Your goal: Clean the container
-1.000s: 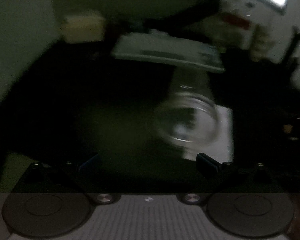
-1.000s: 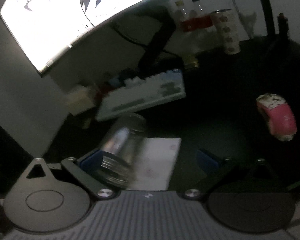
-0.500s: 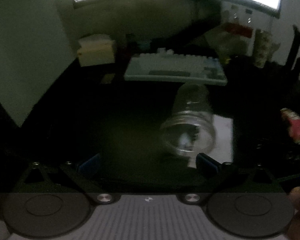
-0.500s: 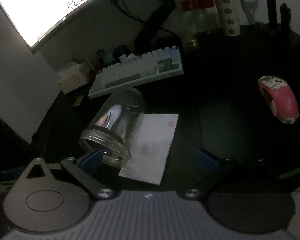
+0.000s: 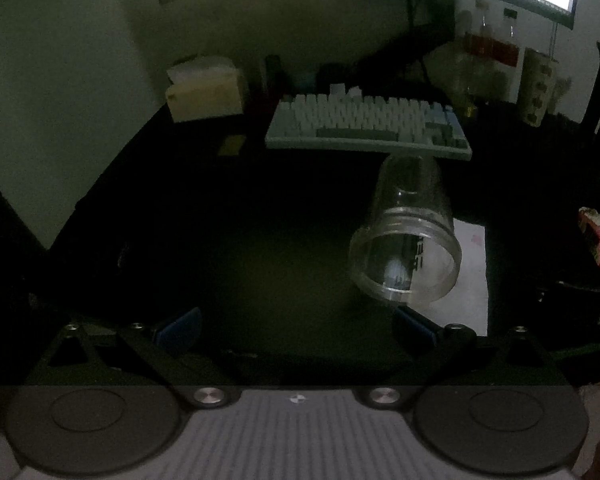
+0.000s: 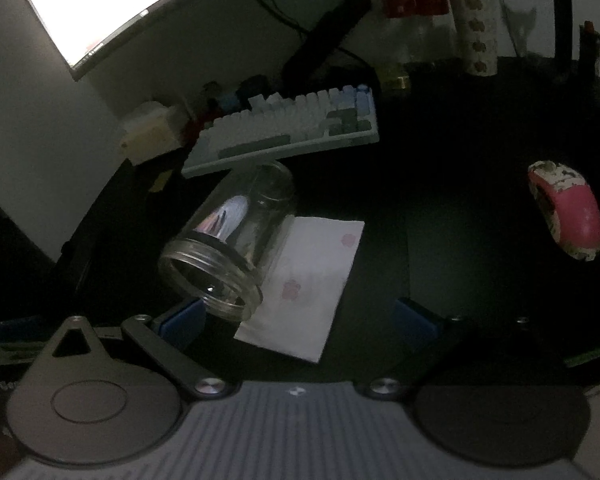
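A clear glass jar [image 5: 406,236] lies on its side on the dark desk, its open threaded mouth toward me; it also shows in the right wrist view [image 6: 236,240]. A white paper napkin [image 6: 304,280] with faint pink prints lies flat just right of the jar, and shows in the left wrist view [image 5: 470,276]. My left gripper [image 5: 296,326] is open and empty, its right finger just below the jar's mouth. My right gripper [image 6: 298,318] is open and empty, its left finger beside the jar's mouth, the napkin between the fingers.
A white keyboard [image 5: 368,128] lies behind the jar, with a lit monitor [image 6: 112,0] above. A pink computer mouse [image 6: 568,210] sits at the right. A pale box [image 5: 204,94] stands at the back left. Bottles and a patterned cup [image 6: 474,30] stand at the back right.
Both views have steadied from blur and tilted down a little. The jar and napkin lie in the same place; both grippers stay open.
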Available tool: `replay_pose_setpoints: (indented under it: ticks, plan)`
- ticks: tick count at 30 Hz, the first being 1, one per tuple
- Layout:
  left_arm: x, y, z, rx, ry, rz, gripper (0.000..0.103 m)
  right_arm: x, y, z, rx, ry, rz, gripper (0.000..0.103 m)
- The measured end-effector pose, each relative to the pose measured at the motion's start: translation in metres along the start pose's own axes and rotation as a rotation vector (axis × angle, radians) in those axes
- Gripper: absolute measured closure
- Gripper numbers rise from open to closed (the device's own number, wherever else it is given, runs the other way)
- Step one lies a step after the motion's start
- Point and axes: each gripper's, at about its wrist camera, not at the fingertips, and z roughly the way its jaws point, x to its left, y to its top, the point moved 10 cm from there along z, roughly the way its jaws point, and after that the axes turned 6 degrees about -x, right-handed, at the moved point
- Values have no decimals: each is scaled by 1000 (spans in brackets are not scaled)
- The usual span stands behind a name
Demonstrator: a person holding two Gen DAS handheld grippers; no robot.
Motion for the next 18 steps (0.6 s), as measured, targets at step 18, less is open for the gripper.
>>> replay_pose_setpoints:
  ticks: [18]
  plan:
    - [2, -6, 4, 22, -17, 34, 0, 7, -1, -1, -9, 7, -72, 1]
